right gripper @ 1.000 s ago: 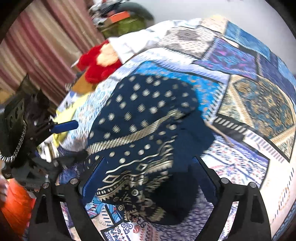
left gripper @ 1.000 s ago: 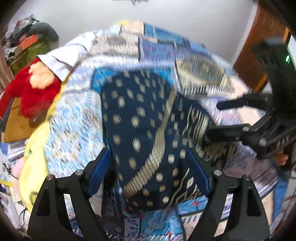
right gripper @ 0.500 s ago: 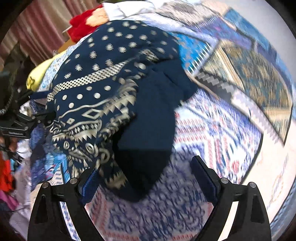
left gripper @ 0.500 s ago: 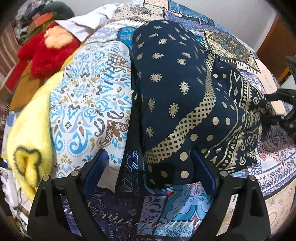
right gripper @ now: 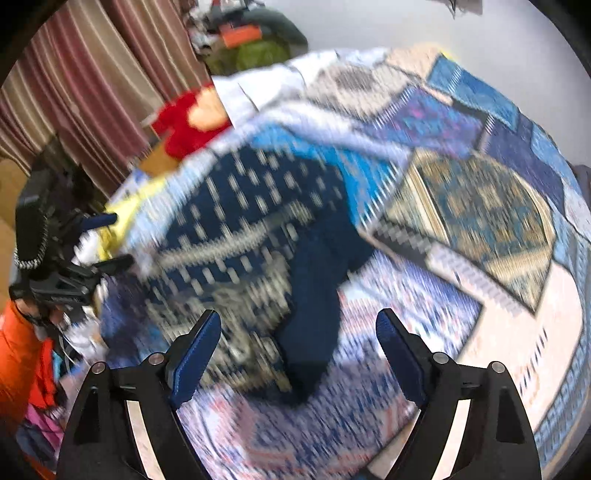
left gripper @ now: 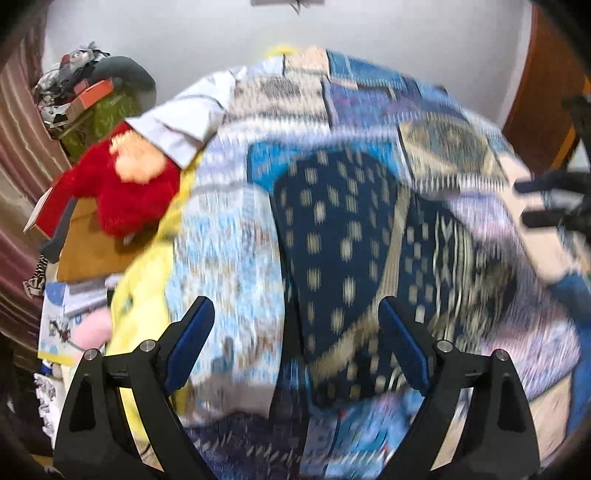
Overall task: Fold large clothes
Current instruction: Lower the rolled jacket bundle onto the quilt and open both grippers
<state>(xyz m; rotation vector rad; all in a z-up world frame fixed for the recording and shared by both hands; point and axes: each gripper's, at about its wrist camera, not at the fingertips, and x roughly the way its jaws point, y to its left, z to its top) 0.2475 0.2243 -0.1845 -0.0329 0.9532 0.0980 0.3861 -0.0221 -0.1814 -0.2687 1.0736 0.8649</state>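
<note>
A navy cloth with gold print lies folded in a loose bundle on the patterned bed, mid-bed, with a red plush at the far left. Both frames are motion-blurred. The left tool stands wide and empty above the cloth's near edge. The right tool, whose jaws have just been closing slightly, also gapes empty. The cloth looks soft, light and limp; its near corners seem the best hold.

I see a plain white wall across the top, maroon-and-beige striped curtains at upper left, and a brown wooden door at upper right.
</note>
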